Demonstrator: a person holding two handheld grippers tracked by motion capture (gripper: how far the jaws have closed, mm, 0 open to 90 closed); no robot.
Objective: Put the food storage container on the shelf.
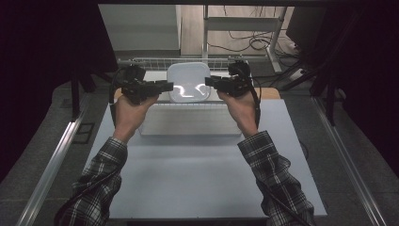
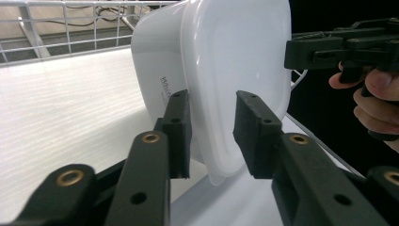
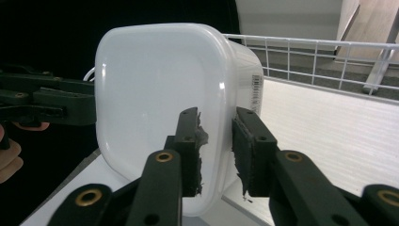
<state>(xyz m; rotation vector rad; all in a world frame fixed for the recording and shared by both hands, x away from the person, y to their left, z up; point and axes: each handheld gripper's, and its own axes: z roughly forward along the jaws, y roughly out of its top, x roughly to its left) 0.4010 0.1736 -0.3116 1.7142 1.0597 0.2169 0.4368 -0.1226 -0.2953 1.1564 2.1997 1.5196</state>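
Fingers of the left gripper (image 2: 211, 136) straddle the near rim of the white rounded-square plastic container with its lid (image 2: 221, 70). One pad touches the tub wall; the other stands a little off the lid face, so I judge them parted rather than clamped. The container sits at the far middle of the pale grey bench (image 1: 197, 179), on a raised white board just in front of a white wire rack (image 1: 155, 61). Both tools come at it from opposite sides, likely to steady it or pry the lid. On the right, the fingers of the right gripper (image 3: 216, 150) bracket the opposite rim with a small gap at each pad, released too. The wire rack closes off the far side. Open bench toward the person leaves free room to draw back.
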